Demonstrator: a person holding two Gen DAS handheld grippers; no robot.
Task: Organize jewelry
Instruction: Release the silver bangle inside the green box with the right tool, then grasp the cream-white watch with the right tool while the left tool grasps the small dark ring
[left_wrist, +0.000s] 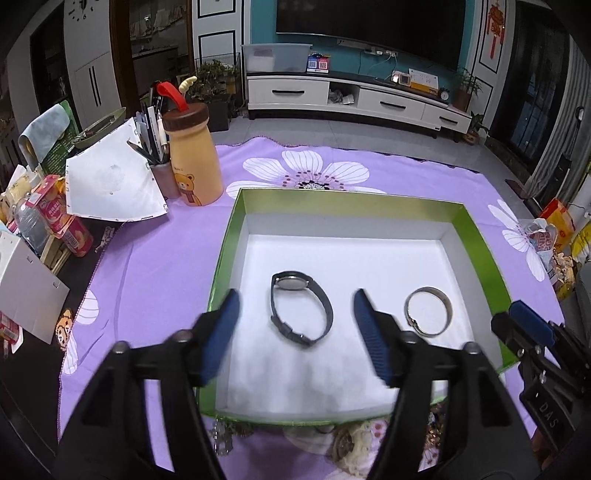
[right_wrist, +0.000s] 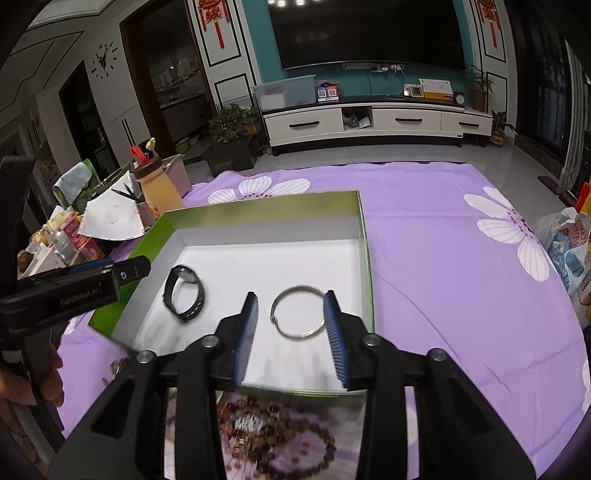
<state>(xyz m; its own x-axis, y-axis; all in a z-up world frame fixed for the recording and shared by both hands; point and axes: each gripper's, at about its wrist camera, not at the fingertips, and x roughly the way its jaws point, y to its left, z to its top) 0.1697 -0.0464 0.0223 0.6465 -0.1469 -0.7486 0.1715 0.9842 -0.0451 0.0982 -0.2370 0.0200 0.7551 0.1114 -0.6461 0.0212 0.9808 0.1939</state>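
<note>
A green box with a white floor (left_wrist: 343, 201) (right_wrist: 258, 210) lies on the purple flowered cloth. Inside it rest a black wristwatch (left_wrist: 290, 283) (right_wrist: 199, 299) on the left and a silver bangle (left_wrist: 447, 312) (right_wrist: 300, 335) on the right. My left gripper (left_wrist: 296, 297) hovers open over the box's near side, its blue pads either side of the watch and clear of it. Over the bangle my right gripper (right_wrist: 291, 295) is open, and its pads do not touch the ring. A heap of bead bracelets and other jewelry (right_wrist: 280, 435) (left_wrist: 354, 443) lies on the cloth just before the box.
At the table's left stand a yellow bear bottle (left_wrist: 194, 158), a pen cup (left_wrist: 162, 173), a white paper (left_wrist: 110, 184) and snack packets (left_wrist: 70, 225). Plastic bags (right_wrist: 569, 243) sit off the right edge. A hand (right_wrist: 51, 384) holds the left gripper's handle.
</note>
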